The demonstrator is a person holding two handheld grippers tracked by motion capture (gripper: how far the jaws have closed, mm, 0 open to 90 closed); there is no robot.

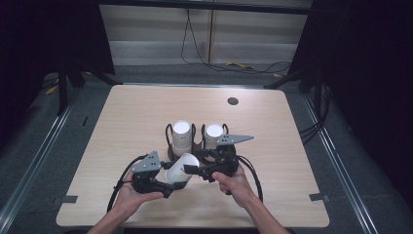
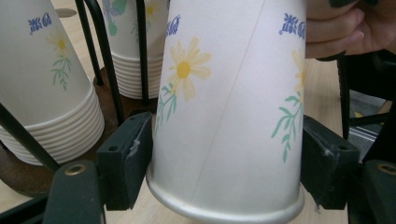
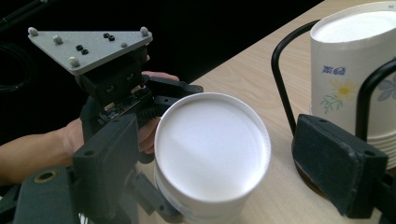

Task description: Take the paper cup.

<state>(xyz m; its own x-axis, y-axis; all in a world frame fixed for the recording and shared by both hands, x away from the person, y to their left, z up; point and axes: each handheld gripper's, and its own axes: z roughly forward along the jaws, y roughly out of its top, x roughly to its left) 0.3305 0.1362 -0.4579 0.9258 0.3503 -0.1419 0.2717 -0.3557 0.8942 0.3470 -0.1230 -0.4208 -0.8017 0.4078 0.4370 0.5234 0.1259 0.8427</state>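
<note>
Cup upside down, tilted, near table's front middle, just ahead of wire rack with two cup stacks. Left gripper clamped on cup's sides near the rim; pads touch both sides. Right gripper jaws apart, straddling cup's base, right pad clear of it.

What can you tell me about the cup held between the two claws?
The cup is white paper with a yellow daisy, green sprigs and a small blue mark, plus a faint side seam. It lies tilted, its rolled rim toward the left claw, whose pads press both sides near the rim. Its flat white base faces the right claw, which stands open around it. It hangs over the table, in front of the rack.
</note>
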